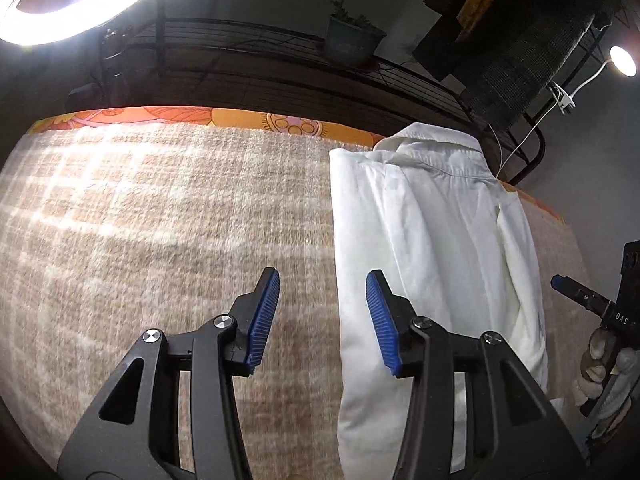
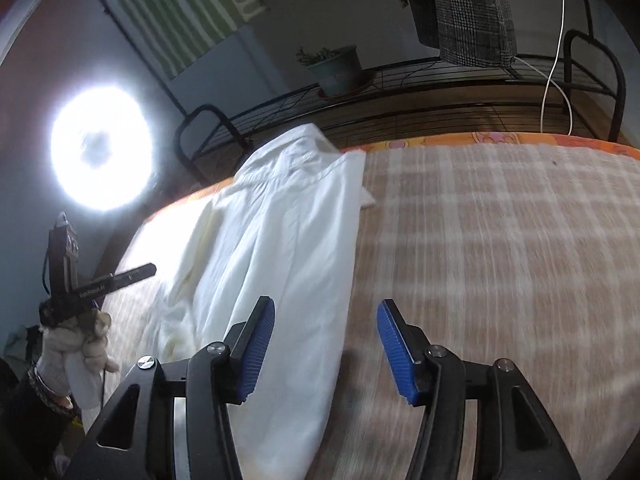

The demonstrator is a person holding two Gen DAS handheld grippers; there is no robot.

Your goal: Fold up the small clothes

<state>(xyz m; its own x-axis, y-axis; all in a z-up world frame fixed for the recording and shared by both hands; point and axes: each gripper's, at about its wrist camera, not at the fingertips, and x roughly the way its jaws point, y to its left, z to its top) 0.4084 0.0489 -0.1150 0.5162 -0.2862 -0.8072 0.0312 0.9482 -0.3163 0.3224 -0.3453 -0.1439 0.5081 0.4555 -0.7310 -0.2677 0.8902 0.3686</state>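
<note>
A white collared shirt point(image 1: 432, 240) lies lengthwise on the checked beige blanket point(image 1: 160, 220), folded into a long narrow strip with its collar at the far end. My left gripper point(image 1: 322, 316) is open and empty, hovering over the shirt's left edge near its lower half. My right gripper point(image 2: 326, 344) is open and empty above the shirt's point(image 2: 280, 248) right edge. Each gripper shows at the edge of the other's view, the right gripper point(image 1: 576, 294) held in a gloved hand, the left gripper point(image 2: 120, 276) likewise.
The blanket point(image 2: 500, 260) covers a bed with an orange patterned sheet point(image 1: 240, 118) showing at the far edge. A black metal rack point(image 1: 260, 44) with a potted plant point(image 1: 352, 38) stands behind. A bright ring light point(image 2: 102, 148) shines at the left.
</note>
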